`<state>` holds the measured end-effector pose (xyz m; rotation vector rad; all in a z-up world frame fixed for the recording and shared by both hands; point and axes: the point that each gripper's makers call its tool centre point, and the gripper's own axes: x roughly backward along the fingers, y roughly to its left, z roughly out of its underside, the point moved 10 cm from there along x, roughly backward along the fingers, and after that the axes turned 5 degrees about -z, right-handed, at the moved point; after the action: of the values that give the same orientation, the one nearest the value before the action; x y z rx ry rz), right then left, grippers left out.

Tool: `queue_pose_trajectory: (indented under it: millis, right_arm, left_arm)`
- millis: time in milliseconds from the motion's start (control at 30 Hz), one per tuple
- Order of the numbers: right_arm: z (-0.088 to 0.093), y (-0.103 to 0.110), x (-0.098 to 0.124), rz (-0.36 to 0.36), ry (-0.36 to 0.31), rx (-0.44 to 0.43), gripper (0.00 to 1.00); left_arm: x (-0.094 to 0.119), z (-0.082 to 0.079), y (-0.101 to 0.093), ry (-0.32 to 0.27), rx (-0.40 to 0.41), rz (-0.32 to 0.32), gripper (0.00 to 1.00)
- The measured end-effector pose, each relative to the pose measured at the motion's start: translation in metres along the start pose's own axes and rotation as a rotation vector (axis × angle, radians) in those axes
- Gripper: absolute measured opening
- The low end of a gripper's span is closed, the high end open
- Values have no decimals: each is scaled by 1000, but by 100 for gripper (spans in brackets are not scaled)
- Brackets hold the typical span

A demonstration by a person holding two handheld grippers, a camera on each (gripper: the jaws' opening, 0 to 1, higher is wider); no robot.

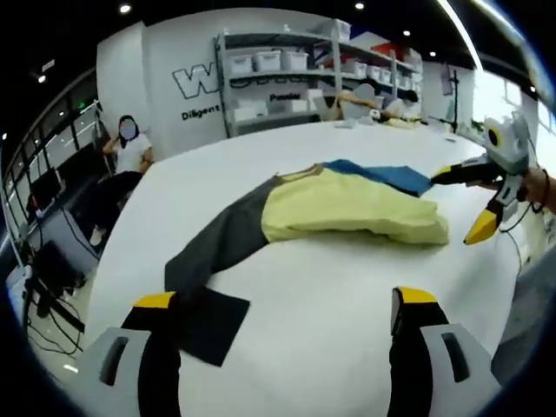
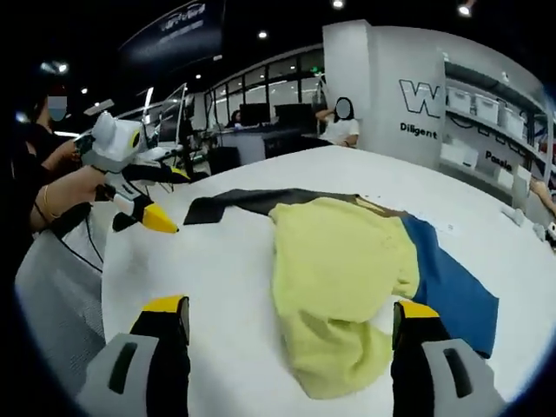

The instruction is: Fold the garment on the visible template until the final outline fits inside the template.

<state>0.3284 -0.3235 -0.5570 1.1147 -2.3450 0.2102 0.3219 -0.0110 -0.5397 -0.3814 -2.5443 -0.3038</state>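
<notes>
Left gripper view, near to far: left gripper (image 1: pixel 287 317) at bottom of frame, yellow-tipped jaws spread wide, nothing between them. Just beyond the left jaw, a dark sleeve end lies flat on the white table (image 1: pixel 347 287). Garment (image 1: pixel 347 204) sits mid-frame: yellow body bunched, grey sleeve trailing to lower left, blue part at the far side. At right edge, right gripper (image 1: pixel 465 204) hovers near the garment's right end, jaws apart, not touching cloth. Far back: shelves (image 1: pixel 287 78) with bins, a seated person (image 1: pixel 130 156) at upper left.

Right gripper view: right gripper's jaws wide at bottom of frame; garment lies between and beyond them.
</notes>
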Motion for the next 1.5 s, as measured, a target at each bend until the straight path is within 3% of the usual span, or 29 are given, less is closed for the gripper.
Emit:
queue_pose_trajectory:
  millis: [133,233,400,500,833,1033,1167,1500]
  right_arm:
    - [5,4,-8,-16,13,-18,91]
    - [13,4,-16,-5,54,21,85]
    - [19,5,-24,25,92,53,64]
    - [22,4,-29,44,114,73,60]
    - [25,-5,-36,112,170,191,32]
    - [24,-12,-38,100,196,210,0]
    - [12,-15,-34,70,194,171,0]
    - [-22,-32,-25,27,90,29,0]
  left_arm:
    - [-1,0,-4,-6,-4,12,99]
    - [-1,0,-10,-8,-4,31,99]
    - [1,-1,-19,-15,-2,58,99]
    - [0,0,-23,-11,-16,76,99]
    - [-1,2,-30,-6,-25,84,98]
    - [-3,4,-29,0,-21,74,99]
    - [-4,5,-30,8,-37,88,98]
    - [-10,1,-39,10,-68,123,96]
